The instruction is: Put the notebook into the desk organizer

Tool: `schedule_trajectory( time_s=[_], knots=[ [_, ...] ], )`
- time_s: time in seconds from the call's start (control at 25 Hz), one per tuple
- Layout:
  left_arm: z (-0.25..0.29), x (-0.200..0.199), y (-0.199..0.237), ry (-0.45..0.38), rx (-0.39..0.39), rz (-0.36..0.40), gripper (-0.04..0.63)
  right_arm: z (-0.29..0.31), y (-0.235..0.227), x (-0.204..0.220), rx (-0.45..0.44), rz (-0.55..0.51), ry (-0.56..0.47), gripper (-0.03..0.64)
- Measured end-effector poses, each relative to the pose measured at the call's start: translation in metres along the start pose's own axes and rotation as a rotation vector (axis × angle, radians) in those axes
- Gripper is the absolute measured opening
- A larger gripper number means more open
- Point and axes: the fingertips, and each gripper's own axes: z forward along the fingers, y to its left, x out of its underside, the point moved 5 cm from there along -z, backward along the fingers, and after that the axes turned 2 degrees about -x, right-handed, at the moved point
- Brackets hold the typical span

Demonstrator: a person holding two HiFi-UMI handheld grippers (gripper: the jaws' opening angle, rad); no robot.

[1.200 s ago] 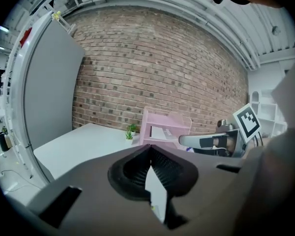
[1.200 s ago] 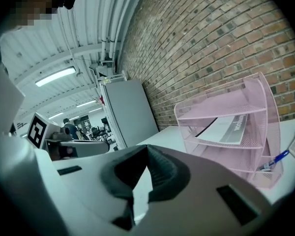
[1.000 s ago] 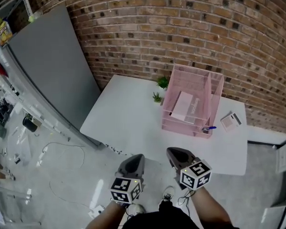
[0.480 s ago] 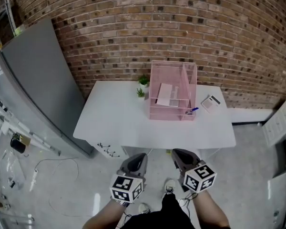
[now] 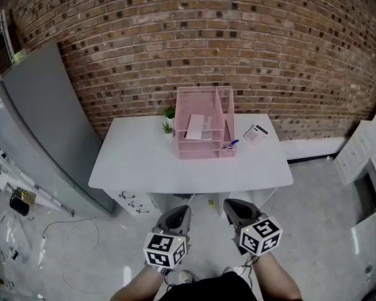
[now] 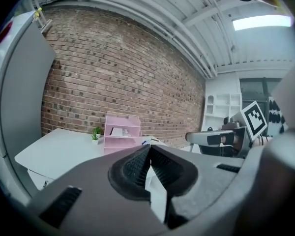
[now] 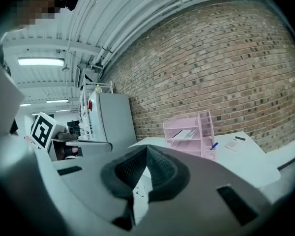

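Note:
A pink mesh desk organizer (image 5: 203, 130) stands at the back of the white table (image 5: 144, 162), against the brick wall. A white notebook (image 5: 198, 126) lies on one of its shelves; it also shows in the left gripper view (image 6: 119, 131) and in the right gripper view (image 7: 186, 133). My left gripper (image 5: 178, 212) and right gripper (image 5: 232, 207) hang side by side over the floor, well short of the table's front edge. Both are shut with nothing between the pads, as seen up close on the left (image 6: 150, 154) and the right (image 7: 146, 154).
Two small potted plants (image 5: 168, 121) stand left of the organizer. A blue pen (image 5: 230, 144) and a calculator (image 5: 255, 134) lie to its right. A grey refrigerator (image 5: 37, 124) stands at the left, a white drawer unit (image 5: 357, 155) at the right. Cables (image 5: 69, 231) trail over the floor.
The view has backed away from the table: table and organizer look smaller and farther off and sit more to the centre. Both grippers stay shut and empty low in the view.

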Motion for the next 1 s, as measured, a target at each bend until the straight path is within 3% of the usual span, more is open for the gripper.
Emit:
schedule_trajectory(
  time_s=[0.6,1.0],
  knots=[
    [0.003,0.009,-0.094,-0.005,-0.151,-0.043,0.006,-0.059,-0.041,0.002,-0.178,-0.011,0.031,0.003],
    [0.005,0.016,-0.129,-0.011,-0.206,-0.034,0.006,-0.08,-0.059,0.006,-0.239,-0.007,0.005,0.003]
  ],
)
